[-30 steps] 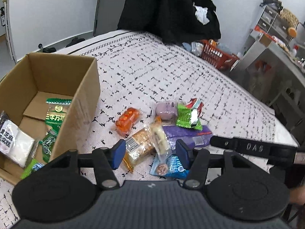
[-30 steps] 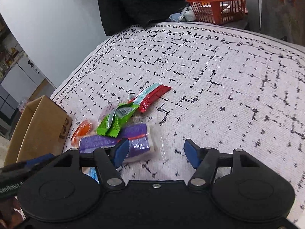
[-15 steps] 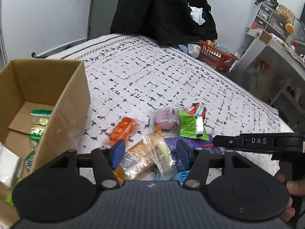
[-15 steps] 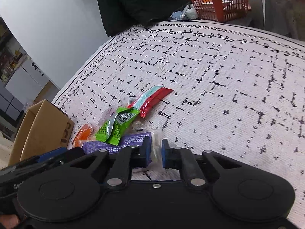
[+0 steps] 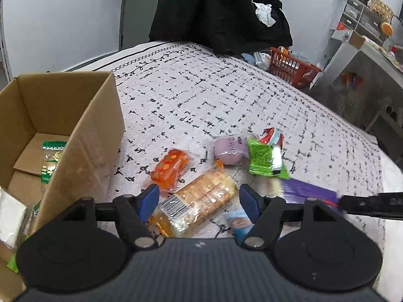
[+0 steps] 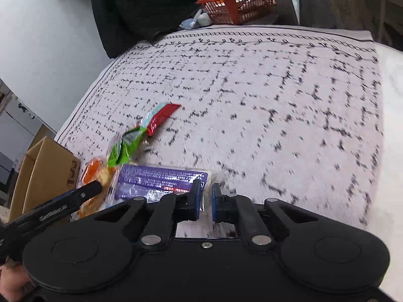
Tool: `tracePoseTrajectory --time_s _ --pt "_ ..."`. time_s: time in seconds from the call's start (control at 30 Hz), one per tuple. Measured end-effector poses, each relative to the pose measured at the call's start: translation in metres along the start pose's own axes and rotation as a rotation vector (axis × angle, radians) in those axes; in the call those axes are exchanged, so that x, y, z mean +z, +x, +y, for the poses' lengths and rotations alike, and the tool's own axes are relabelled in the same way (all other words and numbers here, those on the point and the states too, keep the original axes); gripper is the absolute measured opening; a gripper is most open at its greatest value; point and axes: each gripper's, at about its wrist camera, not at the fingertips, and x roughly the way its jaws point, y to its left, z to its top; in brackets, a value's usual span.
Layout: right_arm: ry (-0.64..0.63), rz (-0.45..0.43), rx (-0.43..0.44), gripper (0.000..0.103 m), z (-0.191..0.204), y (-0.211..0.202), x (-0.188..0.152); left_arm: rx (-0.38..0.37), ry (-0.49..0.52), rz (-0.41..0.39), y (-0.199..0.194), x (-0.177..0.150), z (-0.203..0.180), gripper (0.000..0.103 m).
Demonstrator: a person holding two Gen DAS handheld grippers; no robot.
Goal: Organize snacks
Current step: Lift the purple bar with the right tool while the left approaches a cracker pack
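Note:
My left gripper point(image 5: 199, 198) hovers low over the snack pile with its jaws opening. A golden biscuit packet point(image 5: 201, 198) lies between its blue pads, untouched by them. Around it lie an orange packet point(image 5: 170, 167), a purple bun point(image 5: 229, 148), a green packet point(image 5: 267, 161), a red-and-teal packet point(image 5: 272, 136) and a blue packet point(image 5: 239, 222). My right gripper point(image 6: 206, 200) is shut on the clear end of a purple pack point(image 6: 161, 181), which also shows blurred at the left wrist view's right side. The cardboard box point(image 5: 95, 125) stands at the left and holds green packets point(image 5: 51, 158).
The patterned bedspread point(image 6: 277, 100) stretches bare beyond the pile. At its far end hangs a black garment point(image 5: 219, 12), with an orange basket point(image 6: 236, 5) beside it. Shelves and a grey counter point(image 5: 365, 50) stand off the bed's right edge. A hand point(image 6: 12, 284) holds the left gripper.
My right gripper closed on the purple pack's end and pulled it sideways out of the pile. My left gripper sank closer to the snacks and its jaws widened around the golden packet.

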Motion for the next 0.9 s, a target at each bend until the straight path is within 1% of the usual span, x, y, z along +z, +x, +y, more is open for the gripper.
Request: tracePoseTrajectory --time_s 0.13,0.2,0.3,0.37,0.4,0.43,0.47,0.5,0.57,0.63,0.73,0.9 --pt "-0.011 0.025 -0.016 0.010 0.005 -0.008 -0.009 0.001 0.018 0.008 0.008 -0.007 0.002 0.069" --pt "-0.020 0.039 -0.016 0.015 0.009 -0.012 -0.013 0.011 0.039 0.017 0.009 -0.010 -0.002 0.069" --pt "-0.051 0.038 -0.004 0.019 0.018 -0.020 -0.019 -0.030 0.026 0.039 0.006 -0.013 -0.003 0.068" --pt "-0.089 0.022 -0.004 0.032 0.024 -0.026 -0.019 -0.037 0.033 0.046 0.003 -0.013 -0.005 0.064" --pt "-0.106 0.010 -0.007 0.050 0.026 -0.028 -0.019 -0.036 0.037 0.046 0.001 -0.014 -0.006 0.060" --pt "-0.126 -0.005 -0.008 0.064 0.029 -0.030 -0.019 -0.032 0.043 0.046 0.000 -0.015 -0.007 0.058" --pt "-0.154 -0.019 -0.009 0.067 0.032 -0.031 -0.019 -0.021 0.049 0.049 -0.001 -0.016 -0.008 0.052" --pt "-0.182 -0.022 -0.013 0.069 0.035 -0.031 -0.018 -0.012 0.049 0.052 -0.002 -0.015 -0.008 0.048" --pt "-0.226 -0.015 -0.019 0.073 0.041 -0.027 -0.016 -0.009 0.030 0.054 -0.004 -0.015 -0.004 0.047" --pt "-0.255 -0.013 -0.017 0.079 0.044 -0.021 -0.015 -0.007 0.033 0.050 -0.005 -0.014 -0.003 0.047" --pt "-0.303 0.003 -0.017 0.081 0.048 -0.010 -0.013 0.009 0.050 0.043 -0.005 -0.013 -0.004 0.049" --pt "-0.343 0.016 -0.041 0.084 0.055 0.010 -0.013 0.017 0.038 0.066 0.002 -0.014 0.000 0.056"
